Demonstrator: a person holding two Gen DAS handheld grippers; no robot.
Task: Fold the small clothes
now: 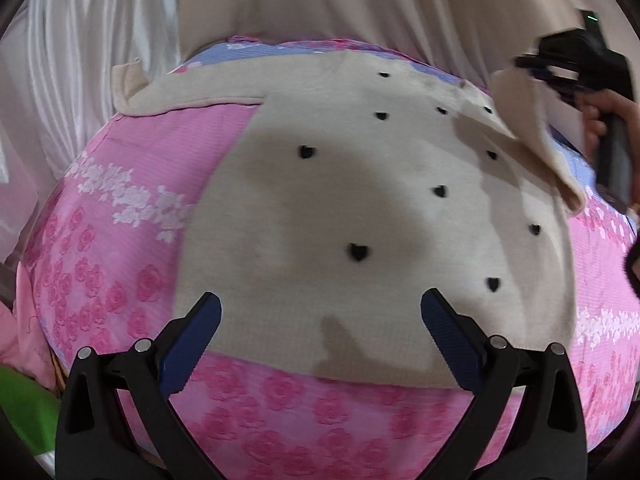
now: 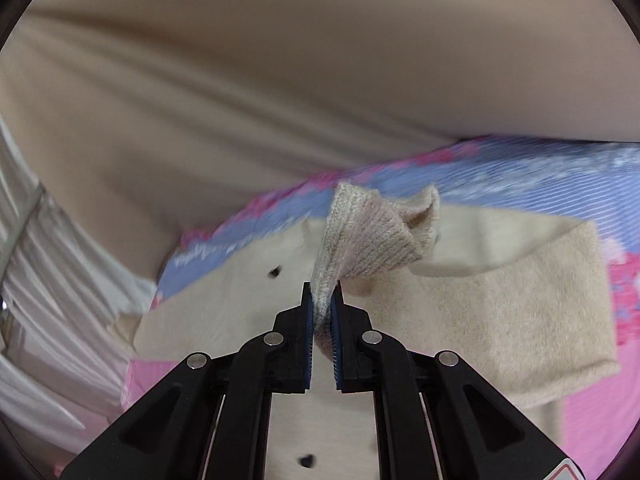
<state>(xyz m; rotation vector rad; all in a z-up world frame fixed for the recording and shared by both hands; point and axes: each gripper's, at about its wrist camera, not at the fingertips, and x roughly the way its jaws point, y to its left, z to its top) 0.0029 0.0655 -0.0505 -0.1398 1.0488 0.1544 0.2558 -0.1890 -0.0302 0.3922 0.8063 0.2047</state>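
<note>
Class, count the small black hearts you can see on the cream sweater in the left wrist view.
10 on the sweater: four near the collar end, two mid-body, two at centre and right edge, two lowest near the hem. The lifted sleeve may hide more.

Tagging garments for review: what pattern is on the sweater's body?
Cream sweater with small, scattered black hearts, clearest in the left wrist view.

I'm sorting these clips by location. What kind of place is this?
Probably a bedroom at home: a pink floral bedspread under the cream sweater, with pale curtains behind.
</note>
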